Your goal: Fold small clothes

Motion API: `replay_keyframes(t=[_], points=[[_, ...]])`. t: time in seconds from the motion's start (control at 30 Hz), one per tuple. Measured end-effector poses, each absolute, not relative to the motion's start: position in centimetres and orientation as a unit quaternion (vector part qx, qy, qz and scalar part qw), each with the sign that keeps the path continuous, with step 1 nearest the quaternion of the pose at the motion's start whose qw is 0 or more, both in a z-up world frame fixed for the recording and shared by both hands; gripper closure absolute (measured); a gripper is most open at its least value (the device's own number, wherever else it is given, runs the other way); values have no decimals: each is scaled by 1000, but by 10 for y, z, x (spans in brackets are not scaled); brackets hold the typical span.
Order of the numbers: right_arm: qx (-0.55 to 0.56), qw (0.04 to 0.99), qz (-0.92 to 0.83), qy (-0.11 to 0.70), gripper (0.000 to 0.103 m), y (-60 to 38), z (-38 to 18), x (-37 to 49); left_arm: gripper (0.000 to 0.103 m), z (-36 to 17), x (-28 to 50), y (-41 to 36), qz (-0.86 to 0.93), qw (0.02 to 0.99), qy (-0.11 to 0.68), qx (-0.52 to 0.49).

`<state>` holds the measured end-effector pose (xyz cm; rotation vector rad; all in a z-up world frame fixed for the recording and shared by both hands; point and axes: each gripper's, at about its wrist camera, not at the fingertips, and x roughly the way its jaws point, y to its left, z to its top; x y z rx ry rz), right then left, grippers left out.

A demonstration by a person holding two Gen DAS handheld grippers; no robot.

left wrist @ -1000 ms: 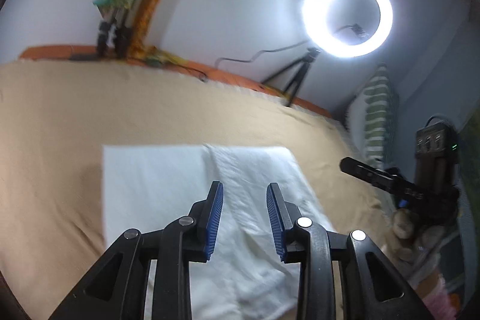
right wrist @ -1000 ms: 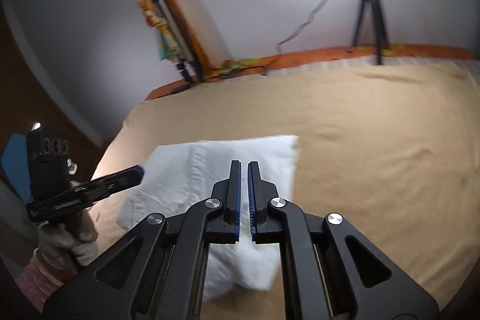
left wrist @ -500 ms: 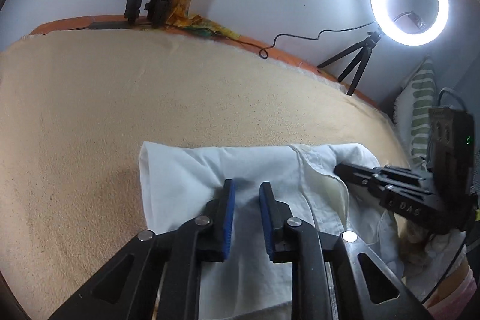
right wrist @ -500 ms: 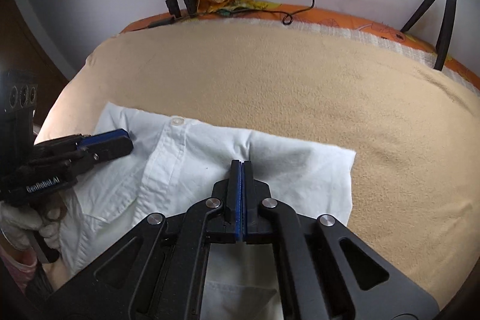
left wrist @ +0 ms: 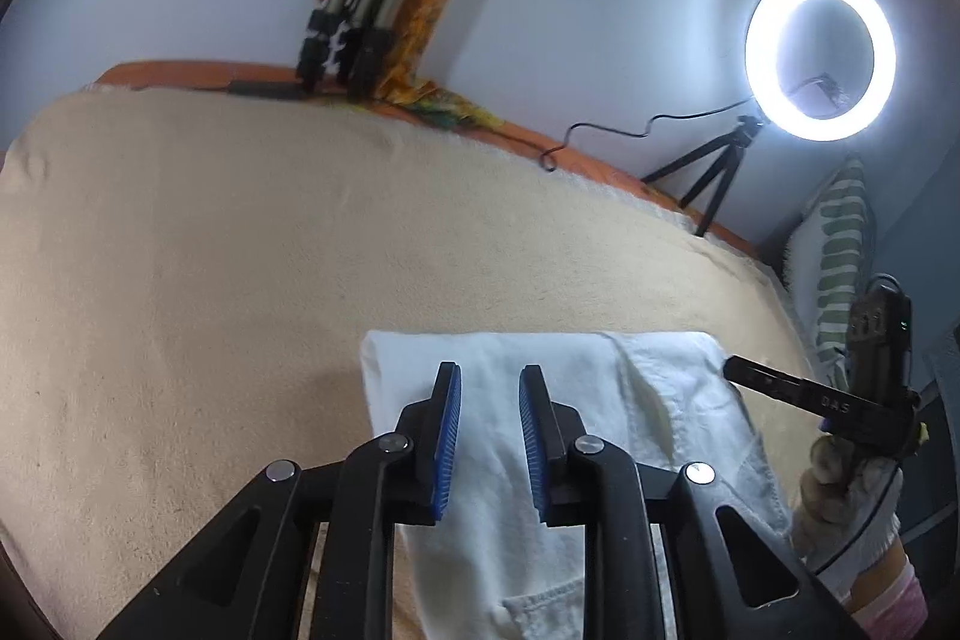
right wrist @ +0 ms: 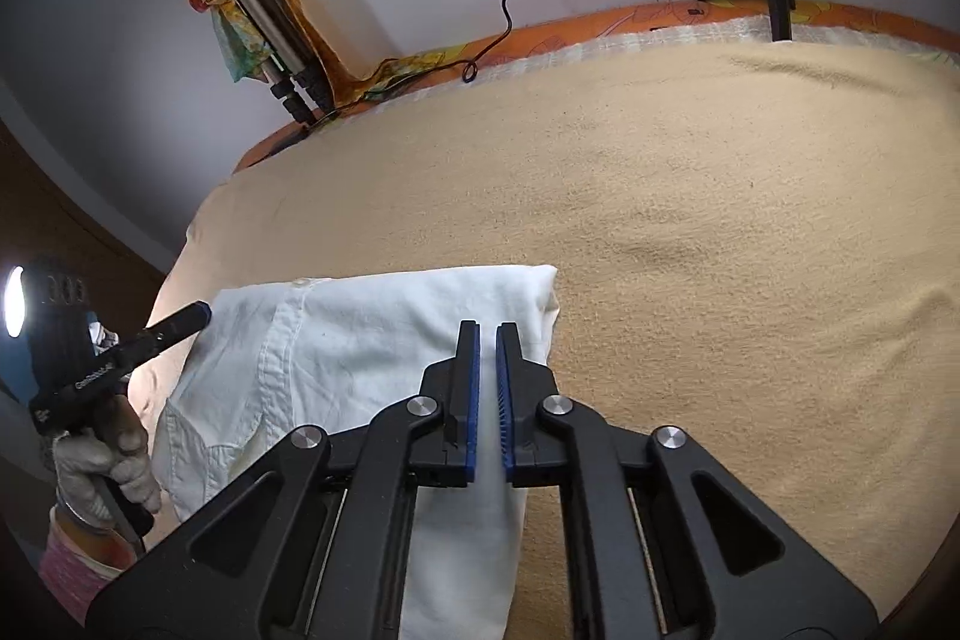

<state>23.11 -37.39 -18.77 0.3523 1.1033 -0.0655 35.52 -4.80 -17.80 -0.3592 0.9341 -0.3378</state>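
Observation:
A white shirt [left wrist: 660,400] lies folded into a long strip on the tan blanket [left wrist: 240,250]. My left gripper [left wrist: 491,376] hovers low over the strip's far left end. Its blue pads stand a short way apart, with cloth showing below the gap and nothing pinched. In the right wrist view the shirt [right wrist: 360,340] shows its button placket and a pocket. My right gripper [right wrist: 487,331] sits over the far right corner, its pads shut to a thin slit. Each gripper shows in the other's view, the right gripper [left wrist: 735,367] and the left gripper [right wrist: 198,311], both held in gloved hands.
A lit ring light [left wrist: 821,53] on a small tripod [left wrist: 702,184] stands at the bed's far edge, its cable trailing along the wall. A folded tripod [left wrist: 348,40] draped in coloured cloth leans on the wall. A striped pillow [left wrist: 834,256] lies at the right.
Both grippers have come down closer to the shirt. The left jaws have narrowed from a wider gap. The right gripper has stayed shut.

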Motion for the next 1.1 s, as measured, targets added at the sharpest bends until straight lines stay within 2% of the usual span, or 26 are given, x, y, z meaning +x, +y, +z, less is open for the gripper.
replay_keyframes(t=[0.23,0.33,0.4,0.57,0.67,0.8,0.9,1.07,1.1], points=[[99,826,-69,551,98,-368,-201,230,82,-192,352,-57,-130,877,455,-86],[93,820,-102,556,97,-374,-187,217,82,-185,346,-38,-123,873,457,-118],[110,831,-87,538,97,-369,-165,201,85,-173,338,-25,-123,876,446,-138],[121,848,-30,516,96,-332,-130,164,85,-146,305,-13,-174,868,427,-186],[104,840,-19,533,96,-309,-136,148,85,-147,286,-29,-199,862,436,-164],[91,823,-26,560,96,-299,-154,136,85,-175,272,-43,-193,847,480,-126],[104,814,-28,570,96,-303,-163,128,79,-189,267,-37,-187,841,489,-137],[87,803,-16,589,98,-303,-167,120,78,-188,253,-28,-183,840,493,-128],[88,800,-8,593,95,-303,-165,119,78,-186,252,-24,-181,840,494,-132]])
